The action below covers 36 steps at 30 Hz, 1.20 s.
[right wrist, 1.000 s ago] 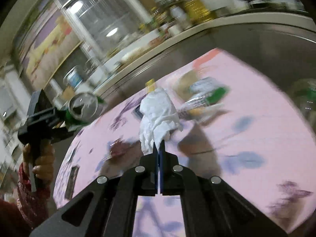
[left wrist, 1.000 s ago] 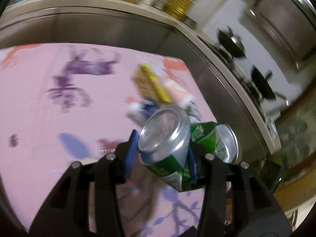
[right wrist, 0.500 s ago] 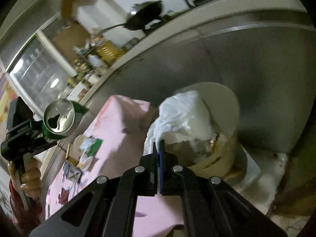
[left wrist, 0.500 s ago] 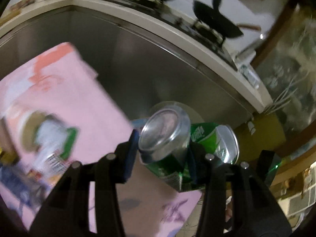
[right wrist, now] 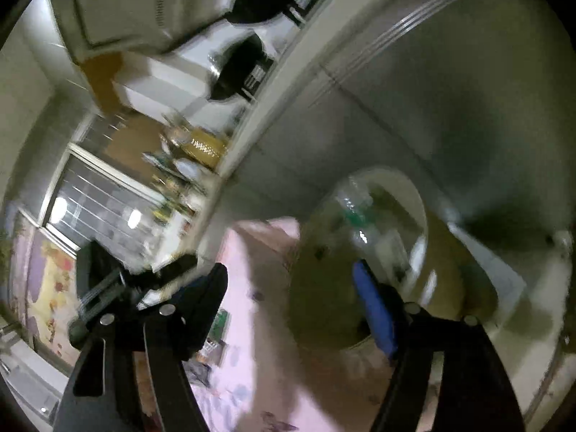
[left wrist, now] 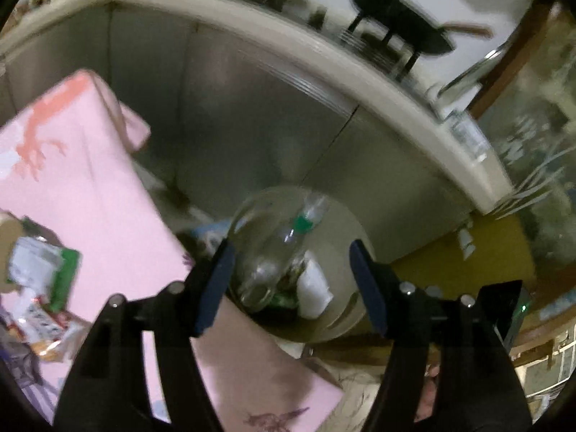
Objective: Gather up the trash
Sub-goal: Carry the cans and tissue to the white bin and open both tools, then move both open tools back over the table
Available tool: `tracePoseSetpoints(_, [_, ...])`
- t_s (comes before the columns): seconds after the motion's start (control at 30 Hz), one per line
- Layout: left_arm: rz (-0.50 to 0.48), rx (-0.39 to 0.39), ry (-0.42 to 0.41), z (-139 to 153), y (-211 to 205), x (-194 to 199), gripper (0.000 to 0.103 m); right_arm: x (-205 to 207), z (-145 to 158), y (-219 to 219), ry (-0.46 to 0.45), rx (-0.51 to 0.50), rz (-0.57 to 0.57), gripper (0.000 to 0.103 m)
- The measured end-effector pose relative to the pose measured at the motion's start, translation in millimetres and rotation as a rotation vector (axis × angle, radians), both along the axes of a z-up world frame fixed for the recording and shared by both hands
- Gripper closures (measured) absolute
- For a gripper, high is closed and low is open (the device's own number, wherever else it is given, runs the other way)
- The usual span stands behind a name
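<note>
A round beige trash bin (left wrist: 342, 223) stands on the floor just past the corner of the pink-clothed table (left wrist: 108, 194). Inside it lie a clear plastic bottle (left wrist: 284, 244), a green can (left wrist: 284, 298) and a white tissue (left wrist: 314, 288). My left gripper (left wrist: 291, 252) hangs above the bin's mouth, its jaws opening with nothing between them. My right gripper (right wrist: 291, 270) is beside the bin (right wrist: 419, 208), jaws opening and empty; the bottle (right wrist: 356, 216) shows there too. Loose wrappers and packets (left wrist: 39, 273) lie on the cloth at the left.
A steel cabinet front (left wrist: 273, 115) with a pale counter edge runs behind the bin, dark pans (left wrist: 396, 32) on top. More litter (right wrist: 217, 327) lies on the pink cloth (right wrist: 266, 316). The left gripper's black body (right wrist: 104, 277) is at the left of the right wrist view.
Both grippers swung from over the table to the bin and opened. The green can left the left jaws and the white tissue left the right jaws; both now lie in the bin.
</note>
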<state>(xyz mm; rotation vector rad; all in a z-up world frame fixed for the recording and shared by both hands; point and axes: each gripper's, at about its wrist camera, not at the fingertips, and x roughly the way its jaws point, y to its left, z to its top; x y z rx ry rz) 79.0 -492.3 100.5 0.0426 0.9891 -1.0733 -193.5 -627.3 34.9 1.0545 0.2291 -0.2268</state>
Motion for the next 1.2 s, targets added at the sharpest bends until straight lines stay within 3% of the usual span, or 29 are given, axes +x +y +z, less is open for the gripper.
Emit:
tracePoseSetpoints(0.1, [0.029, -0.091, -0.061, 34.4, 35.0, -7.9, 0.039, -9.4, 25.6, 5.7, -0.066, -0.039, -0.025, 0.034])
tracePoseSetpoints(0.23, [0.097, -0.179, -0.222, 78.6, 101.8, -27.1, 0.039, -18.4, 47.7, 14.6, -0.107, -0.081, -0.015, 0.034])
tracePoseSetpoints(0.4, [0.262, -0.199, -0.388, 114.8, 198.7, -31.9, 0.039, -5.9, 52.9, 36.5, -0.103, -0.076, 0.054, 0.034])
tracePoseSetpoints(0.6, [0.496, -0.159, -0.457, 126.4, 312.0, -23.4, 0.039, 22.6, 64.1, 79.5, -0.077, -0.088, 0.192, 0.042])
tracePoseSetpoints(0.73, [0.61, -0.092, -0.464, 112.8, 371.5, -23.2, 0.039, 47.0, 78.1, 118.1, -0.048, -0.158, 0.293, 0.047])
tracePoseSetpoints(0.9, [0.699, -0.001, -0.349, 60.6, 428.2, -12.8, 0.039, 79.6, 87.0, 173.4, 0.013, -0.286, 0.405, 0.047])
tracePoseSetpoints(1.03, [0.702, 0.11, -0.243, -0.6, 425.9, -10.6, 0.028, 110.4, 75.6, 226.8, 0.103, -0.44, 0.503, 0.045])
tracePoseSetpoints(1.1, [0.673, 0.162, -0.205, -27.6, 412.3, -7.0, 0.027, 129.1, 64.3, 250.6, 0.16, -0.532, 0.556, 0.036])
tracePoseSetpoints(1.2, [0.641, 0.224, -0.182, -53.6, 394.8, -0.1, 0.027, 159.1, 48.2, 285.4, 0.224, -0.69, 0.658, 0.032])
